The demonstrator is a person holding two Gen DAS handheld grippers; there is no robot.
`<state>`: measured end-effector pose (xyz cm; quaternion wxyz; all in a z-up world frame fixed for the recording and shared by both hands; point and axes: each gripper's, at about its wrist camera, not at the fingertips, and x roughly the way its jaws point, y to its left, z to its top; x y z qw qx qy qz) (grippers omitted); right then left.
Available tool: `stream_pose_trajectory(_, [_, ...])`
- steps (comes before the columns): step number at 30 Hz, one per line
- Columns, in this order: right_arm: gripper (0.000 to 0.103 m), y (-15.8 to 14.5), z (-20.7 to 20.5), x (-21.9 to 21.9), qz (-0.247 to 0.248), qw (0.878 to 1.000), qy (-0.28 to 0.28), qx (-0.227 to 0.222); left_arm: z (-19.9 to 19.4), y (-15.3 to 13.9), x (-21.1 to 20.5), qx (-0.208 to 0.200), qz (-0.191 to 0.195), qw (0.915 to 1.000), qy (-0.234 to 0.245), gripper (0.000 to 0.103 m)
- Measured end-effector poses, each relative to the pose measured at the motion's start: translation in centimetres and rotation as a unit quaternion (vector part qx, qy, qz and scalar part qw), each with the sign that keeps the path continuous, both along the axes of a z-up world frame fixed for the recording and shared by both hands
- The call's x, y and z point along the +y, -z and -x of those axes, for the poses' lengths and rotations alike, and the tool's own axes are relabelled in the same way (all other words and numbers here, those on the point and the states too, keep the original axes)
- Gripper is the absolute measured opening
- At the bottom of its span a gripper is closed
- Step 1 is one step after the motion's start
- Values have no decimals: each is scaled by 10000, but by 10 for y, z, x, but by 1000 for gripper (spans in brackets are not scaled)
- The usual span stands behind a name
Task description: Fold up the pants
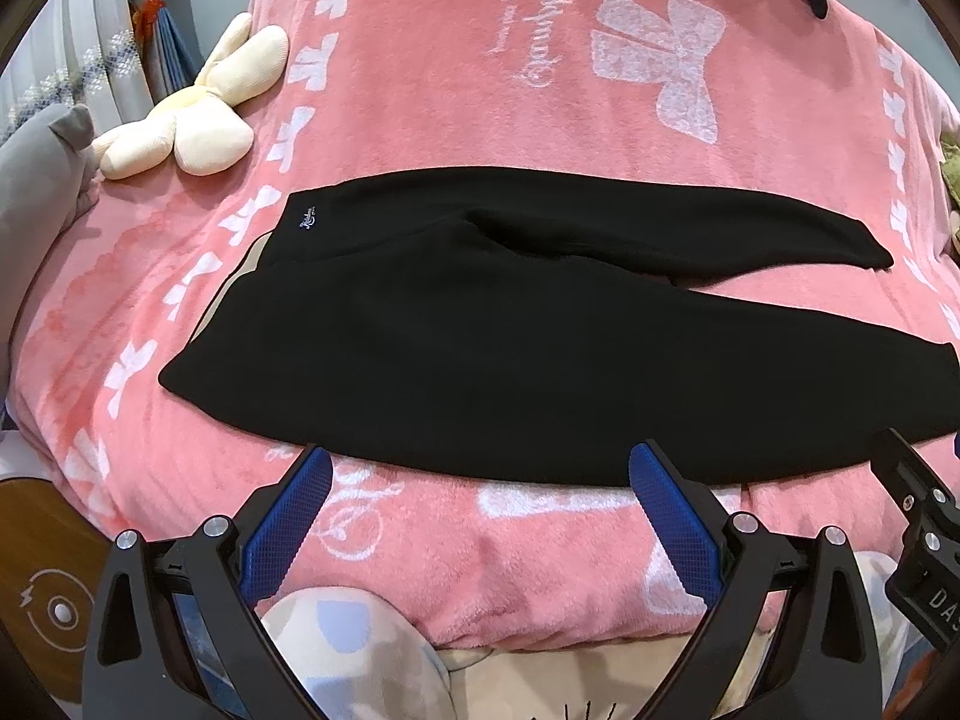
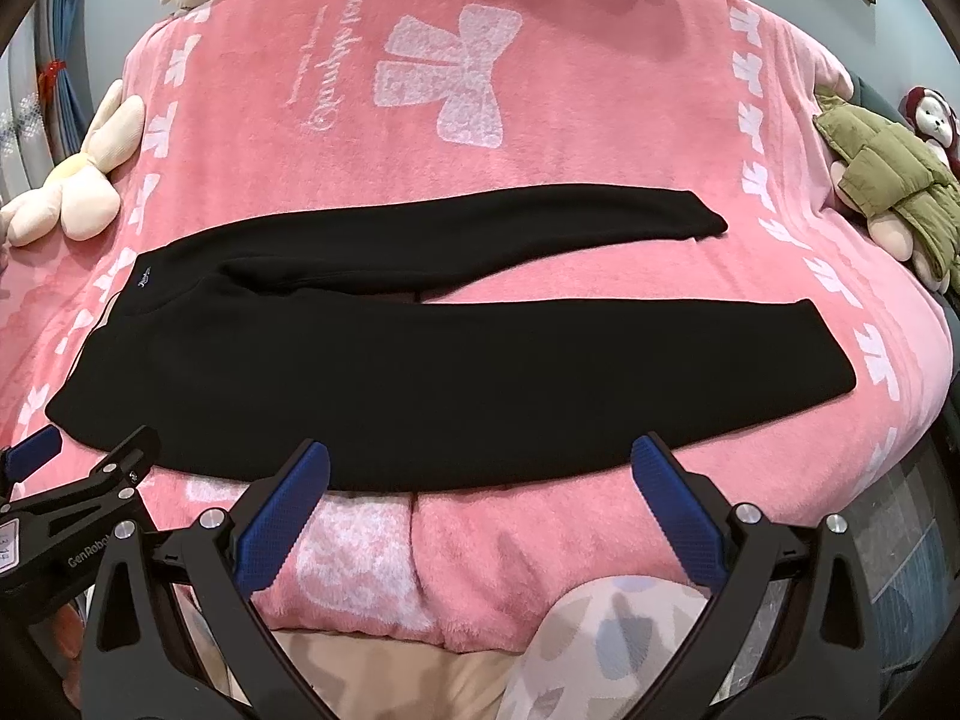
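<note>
Across the middle of both frames, the black pants (image 1: 480, 348) lie flat on the pink bed (image 1: 456, 78), long axis left-right, waistband at left. The left tongs (image 1: 480, 474) and right tongs (image 2: 480, 468) gape wide and empty beside the near hem; left sits nearer the waistband.

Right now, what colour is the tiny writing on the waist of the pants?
White, on the black fabric pants. The little logo shows best in the left wrist view.
</note>
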<state>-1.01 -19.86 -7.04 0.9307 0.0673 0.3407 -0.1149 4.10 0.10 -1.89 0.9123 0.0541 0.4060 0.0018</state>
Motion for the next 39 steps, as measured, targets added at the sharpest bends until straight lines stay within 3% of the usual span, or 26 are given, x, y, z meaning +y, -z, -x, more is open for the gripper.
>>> stream_pose_trajectory(10, [98, -3, -17, -12, 12, 10000, 60, 55, -16, 0, -4, 73, -31, 10000, 14, 97])
stream_pose_trajectory(15, [98, -1, -31, -30, 45, 10000, 22, 64, -34, -1, 2, 204, 262, 9994, 14, 98])
stream_pose_trajectory(20, [98, 2, -62, -94, 70, 9999, 115, -12, -67, -4, 26, 207, 780, 9967, -103, 98])
stream_pose_trajectory(23, [98, 4, -93, -147, 36, 9998, 207, -26, -91, -5, 40, 97, 869, 9961, -122, 98])
stream_pose_trajectory(28, [98, 2, -162, -238, 58, 9993, 362, -22, -173, -9, 86, -27, 1232, 9919, -317, 98])
stream_pose_trajectory(32, [98, 7, -237, -311, -201, 9990, 380, 91, -252, -7, 131, 126, 1391, 9884, -601, 98])
stream_pose_trajectory(35, [98, 19, -285, -346, -400, 9979, 415, 299, -311, 2, 172, 167, 1114, 9887, -991, 97])
stream_pose_trajectory(36, [98, 23, -298, -356, -416, 9974, 510, 289, -333, 6, 186, 186, 855, 9888, -1205, 97])
stream_pose_trajectory(39, [98, 35, -327, -374, -590, 9963, 537, 334, -379, 24, 215, 387, 568, 9886, -1340, 97])
